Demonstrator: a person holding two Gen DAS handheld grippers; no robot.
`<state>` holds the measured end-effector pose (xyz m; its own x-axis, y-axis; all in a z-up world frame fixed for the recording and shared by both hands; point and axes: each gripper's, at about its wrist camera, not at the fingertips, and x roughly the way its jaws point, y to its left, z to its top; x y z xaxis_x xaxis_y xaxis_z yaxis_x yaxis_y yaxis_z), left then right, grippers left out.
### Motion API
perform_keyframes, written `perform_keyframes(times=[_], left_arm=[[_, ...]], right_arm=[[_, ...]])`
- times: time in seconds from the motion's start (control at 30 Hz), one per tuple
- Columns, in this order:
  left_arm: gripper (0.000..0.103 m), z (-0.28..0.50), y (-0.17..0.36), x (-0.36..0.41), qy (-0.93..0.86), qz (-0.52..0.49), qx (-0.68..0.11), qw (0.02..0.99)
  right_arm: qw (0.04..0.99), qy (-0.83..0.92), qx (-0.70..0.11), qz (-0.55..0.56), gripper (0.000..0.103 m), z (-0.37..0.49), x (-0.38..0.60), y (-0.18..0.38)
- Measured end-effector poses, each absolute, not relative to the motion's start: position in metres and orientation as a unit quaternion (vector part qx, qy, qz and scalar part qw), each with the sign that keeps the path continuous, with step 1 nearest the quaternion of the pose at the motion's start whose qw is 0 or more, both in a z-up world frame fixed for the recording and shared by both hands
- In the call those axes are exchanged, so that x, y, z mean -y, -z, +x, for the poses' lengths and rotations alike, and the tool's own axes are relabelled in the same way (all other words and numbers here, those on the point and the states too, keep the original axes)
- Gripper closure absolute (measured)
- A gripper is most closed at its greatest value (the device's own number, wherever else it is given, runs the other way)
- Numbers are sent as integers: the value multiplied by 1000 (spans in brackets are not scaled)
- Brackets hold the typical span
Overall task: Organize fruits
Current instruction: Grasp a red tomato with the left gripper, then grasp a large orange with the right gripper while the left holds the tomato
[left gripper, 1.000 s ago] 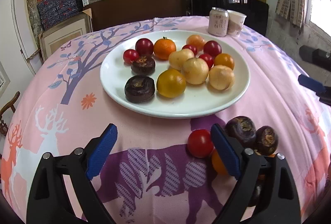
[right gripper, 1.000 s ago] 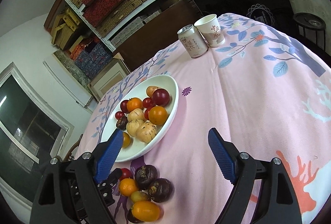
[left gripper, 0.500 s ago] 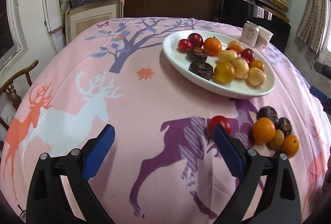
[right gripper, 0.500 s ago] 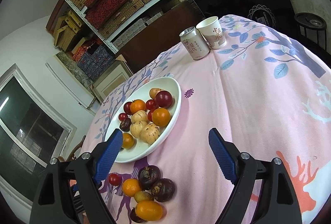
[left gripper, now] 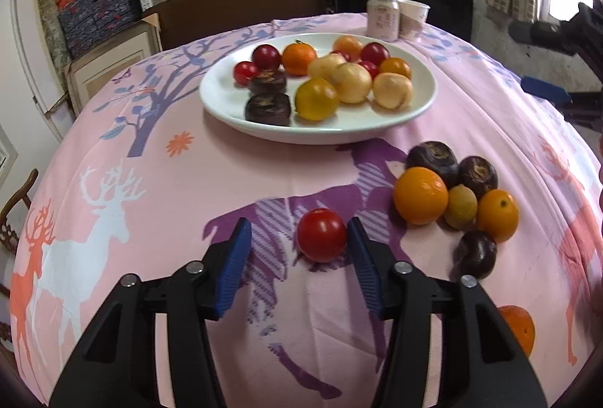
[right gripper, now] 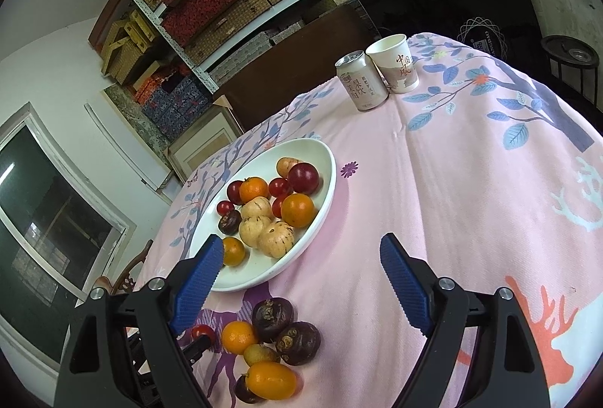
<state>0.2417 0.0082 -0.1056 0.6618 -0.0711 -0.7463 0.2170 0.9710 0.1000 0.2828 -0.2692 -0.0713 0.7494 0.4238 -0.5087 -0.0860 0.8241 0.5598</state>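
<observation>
One red tomato (left gripper: 321,235) sits on the cloth (left gripper: 226,174) low in the middle of the left wrist view, right between the left tongs (left gripper: 299,238). Its right side is at the right pad; a gap shows on its left. The tongs are closing but not squeezing yet. It is round, so no side matters. The right tongs (right gripper: 297,270) are wide, empty and farther off.

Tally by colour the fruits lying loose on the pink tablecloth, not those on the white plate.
Red round tomato: 1
Orange round citrus fruits: 3
Dark purple round fruits: 3
Small tan-brown round fruit: 1
Total: 8
</observation>
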Motion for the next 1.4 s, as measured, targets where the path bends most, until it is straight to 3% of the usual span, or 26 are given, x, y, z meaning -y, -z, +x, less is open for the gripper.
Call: perform_keyframes(times=[0.13,0.23,0.63,0.83,1.4], left_arm=[[67,247,111,-4,101,80,-419,899],[70,251,113,-3,114,68,-428,894],[70,264,114,-3,120,47,-431,893],[76,262,111,-12,108,39,-425,898],[76,257,107,-25,97,22,-425,900]], right_arm=[[900,-140,-325,253,17,283,267,72],[902,-141,-328,243,17,283,263,72],[911,-134,-336,199,17,283,247,76],[914,-141,-339,171,17,274,239,79],[903,-175,-391,14,17,224,179,110]])
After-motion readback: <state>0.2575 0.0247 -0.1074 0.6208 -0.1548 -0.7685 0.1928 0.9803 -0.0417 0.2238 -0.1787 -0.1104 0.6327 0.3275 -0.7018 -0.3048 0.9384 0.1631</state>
